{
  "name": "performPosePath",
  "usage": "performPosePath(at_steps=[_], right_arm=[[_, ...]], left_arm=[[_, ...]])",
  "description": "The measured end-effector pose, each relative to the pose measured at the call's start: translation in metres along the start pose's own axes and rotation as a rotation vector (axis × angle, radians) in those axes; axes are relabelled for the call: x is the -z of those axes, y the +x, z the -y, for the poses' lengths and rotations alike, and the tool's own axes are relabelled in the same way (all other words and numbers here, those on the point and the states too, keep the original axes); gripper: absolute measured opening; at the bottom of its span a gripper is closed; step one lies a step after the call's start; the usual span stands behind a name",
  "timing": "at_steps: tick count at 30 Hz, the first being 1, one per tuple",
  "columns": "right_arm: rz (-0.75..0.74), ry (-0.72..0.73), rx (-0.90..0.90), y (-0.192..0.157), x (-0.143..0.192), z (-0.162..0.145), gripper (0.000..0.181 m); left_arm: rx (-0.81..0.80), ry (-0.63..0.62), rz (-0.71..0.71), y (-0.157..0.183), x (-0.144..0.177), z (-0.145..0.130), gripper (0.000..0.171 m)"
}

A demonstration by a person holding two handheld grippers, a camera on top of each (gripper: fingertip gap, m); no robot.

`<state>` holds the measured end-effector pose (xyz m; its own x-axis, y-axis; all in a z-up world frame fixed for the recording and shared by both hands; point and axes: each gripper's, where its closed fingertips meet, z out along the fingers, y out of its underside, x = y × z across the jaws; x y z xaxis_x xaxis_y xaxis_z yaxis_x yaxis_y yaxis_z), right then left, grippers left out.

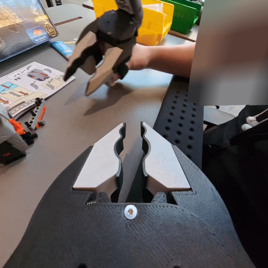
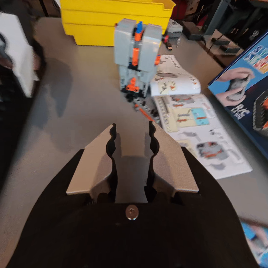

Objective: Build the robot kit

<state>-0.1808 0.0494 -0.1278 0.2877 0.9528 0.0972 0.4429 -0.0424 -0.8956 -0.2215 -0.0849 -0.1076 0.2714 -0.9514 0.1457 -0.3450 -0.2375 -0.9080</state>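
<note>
**Grippers empty above the table, model and booklet close by**

Model (image 2: 135, 58) of grey, orange and black bricks stands upright on the grey table (image 2: 81, 92), far ahead of our right gripper (image 2: 132, 126) in the right wrist view. Behind the model sits a yellow bin (image 2: 92, 24). Just right of the model lies an open booklet (image 2: 192, 130), one page curled up, and a loose beam (image 2: 145, 110) of grey, orange and black pieces lies at the model's foot, touching the booklet's edge. At the far right stands a blue box (image 2: 246, 89).

Our right gripper's fingers are spread with a clear gap and only bare table between them; they pinch nothing.

In the left wrist view our left gripper (image 1: 133, 124) hangs over the table (image 1: 101, 130) near its right edge, fingers slightly apart, a narrow slot between them, nothing in it. A black perforated panel (image 1: 179, 121) lies just right of it. We see the right gripper (image 1: 76, 85) farther off, blurred, raised above the table, fingers spread, held by a hand (image 1: 139, 58). Under it to the left lies the booklet (image 1: 29, 81), with the beam (image 1: 37, 114) at its near edge and part of the model (image 1: 13, 133) at the left border. Beyond are the box (image 1: 24, 27), a yellow bin (image 1: 153, 24) and a green bin (image 1: 185, 16).
</note>
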Motion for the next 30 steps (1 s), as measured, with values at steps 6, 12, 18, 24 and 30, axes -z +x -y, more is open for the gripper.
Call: performPosePath(at_steps=[6, 12, 18, 24, 30], right_arm=[[0.16, -0.088, 0.0, 0.036, -0.048, -0.001, 0.033], [0.252, -0.22, -0.031, 0.018, -0.051, -0.022, 0.007], [0.248, 0.061, -0.256, -0.029, 0.011, 0.012, 0.007], [0.511, 0.486, -0.61, -0.085, 0.071, 0.069, 0.007], [0.745, 0.667, -0.873, -0.097, 0.078, 0.085, 0.007]], left_arm=[[0.029, 0.038, 0.052, -0.007, 0.008, 0.003, 0.018], [0.082, 0.05, 0.054, -0.012, 0.013, 0.002, 0.013], [0.302, 0.208, 0.045, -0.029, 0.021, 0.02, 0.012], [0.428, 0.414, -0.083, -0.02, 0.007, 0.057, 0.033], [0.438, 0.519, -0.237, -0.001, 0.004, 0.089, 0.033]])
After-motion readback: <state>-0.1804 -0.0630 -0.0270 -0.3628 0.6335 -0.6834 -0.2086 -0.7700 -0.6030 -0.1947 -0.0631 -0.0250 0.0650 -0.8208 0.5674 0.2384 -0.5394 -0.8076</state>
